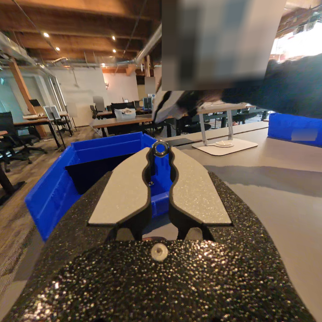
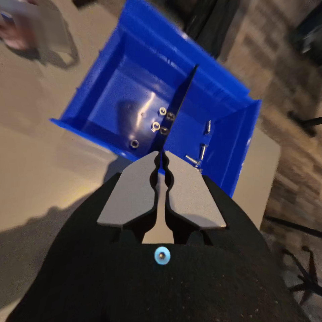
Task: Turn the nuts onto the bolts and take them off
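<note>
One nut (image 1: pixel 160 148) pinched at left gripper (image 1: pixel 160 149) tips, above blue bin (image 1: pixel 52 188) | right gripper (image 2: pixel 161 154) pressed together, empty, over bin's near wall | nuts (image 2: pixel 156 126) left of divider (image 2: pixel 181 108), bolts (image 2: pixel 203 153) right

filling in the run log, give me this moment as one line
left gripper: shut on nut | right gripper: shut, empty, over blue bin | bin: loose nuts, bolts
</note>
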The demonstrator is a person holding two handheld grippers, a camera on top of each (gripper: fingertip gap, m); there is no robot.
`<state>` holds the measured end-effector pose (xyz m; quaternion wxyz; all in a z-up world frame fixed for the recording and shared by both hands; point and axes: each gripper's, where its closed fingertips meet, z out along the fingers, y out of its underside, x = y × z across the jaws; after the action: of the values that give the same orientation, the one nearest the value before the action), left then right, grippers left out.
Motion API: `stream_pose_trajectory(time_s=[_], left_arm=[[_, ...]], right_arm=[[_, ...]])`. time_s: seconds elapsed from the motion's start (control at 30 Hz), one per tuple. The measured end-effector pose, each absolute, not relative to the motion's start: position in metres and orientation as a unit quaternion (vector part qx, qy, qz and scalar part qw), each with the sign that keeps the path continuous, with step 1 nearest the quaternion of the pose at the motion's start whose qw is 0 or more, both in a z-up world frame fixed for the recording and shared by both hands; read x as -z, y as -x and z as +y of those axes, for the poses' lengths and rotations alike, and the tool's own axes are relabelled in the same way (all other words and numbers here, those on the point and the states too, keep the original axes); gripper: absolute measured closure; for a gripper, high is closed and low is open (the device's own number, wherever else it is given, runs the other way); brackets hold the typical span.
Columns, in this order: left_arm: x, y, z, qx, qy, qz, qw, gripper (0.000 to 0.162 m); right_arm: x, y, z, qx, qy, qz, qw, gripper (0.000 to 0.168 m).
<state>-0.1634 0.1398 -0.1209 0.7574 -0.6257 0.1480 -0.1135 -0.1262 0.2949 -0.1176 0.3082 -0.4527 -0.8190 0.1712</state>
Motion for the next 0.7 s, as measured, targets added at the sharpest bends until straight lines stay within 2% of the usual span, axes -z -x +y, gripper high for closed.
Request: stream_pose_trajectory(time_s=[0.1,0.2,0.53,0.7], left_arm=[[0.123,0.169,0.137,0.117,0.625,0.136,0.76,0.145],[0.121,0.177,0.133,0.125,0.62,0.118,0.766,0.145],[0.12,0.187,0.128,0.152,0.617,0.089,0.767,0.145],[0.119,0.186,0.125,0.153,0.613,0.089,0.77,0.145]], right_arm=[[0.15,0.163,0.327,-0.125,0.458,-0.849,0.232,0.165],[0.169,0.194,0.345,-0.11,0.456,-0.861,0.197,0.164],[0.226,0.24,0.396,0.005,0.488,-0.861,0.143,0.162],[0.237,0.248,0.406,0.03,0.499,-0.853,0.148,0.154]])
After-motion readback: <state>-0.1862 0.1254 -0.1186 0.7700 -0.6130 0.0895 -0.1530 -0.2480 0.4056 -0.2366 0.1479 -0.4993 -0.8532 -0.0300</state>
